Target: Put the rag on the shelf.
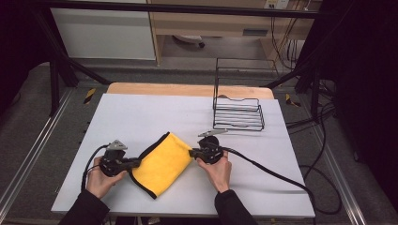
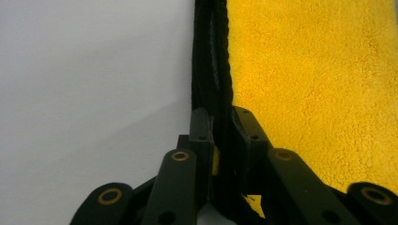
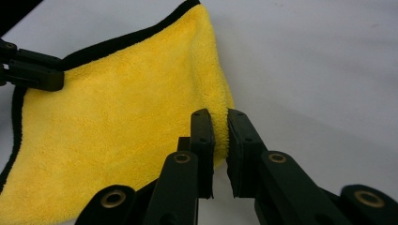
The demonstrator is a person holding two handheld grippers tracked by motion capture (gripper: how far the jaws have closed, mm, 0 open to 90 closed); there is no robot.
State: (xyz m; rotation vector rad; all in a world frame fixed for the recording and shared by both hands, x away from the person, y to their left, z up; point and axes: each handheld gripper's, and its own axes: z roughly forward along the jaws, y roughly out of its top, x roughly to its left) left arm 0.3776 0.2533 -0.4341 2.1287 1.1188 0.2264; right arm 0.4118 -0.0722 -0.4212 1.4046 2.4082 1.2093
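Forearms and hands: nearest the camera in the high view, the person's sleeves come in from the bottom edge; each hand holds a hand-held gripper
Tabletop [image 1: 141, 117]: white, wide; wire rack [image 1: 238, 114] stands toward its far right, well apart from the work
Cloth [image 1: 164, 161]: yellow with black trim, folded, lying flat on the tabletop between the two hands
Left hand-held gripper [image 1: 136, 162]: jaws closed on the cloth's black-trimmed edge [image 2: 213, 70]
Right hand-held gripper [image 1: 192, 153]: jaws pinching the opposite yellow folded edge [image 3: 220, 108]
Step in hand: both edges look gripped; likely ready for a fold or a lift
Next move: probably calls for raising both hands together, keeping the grips firm so the fold does not slip open
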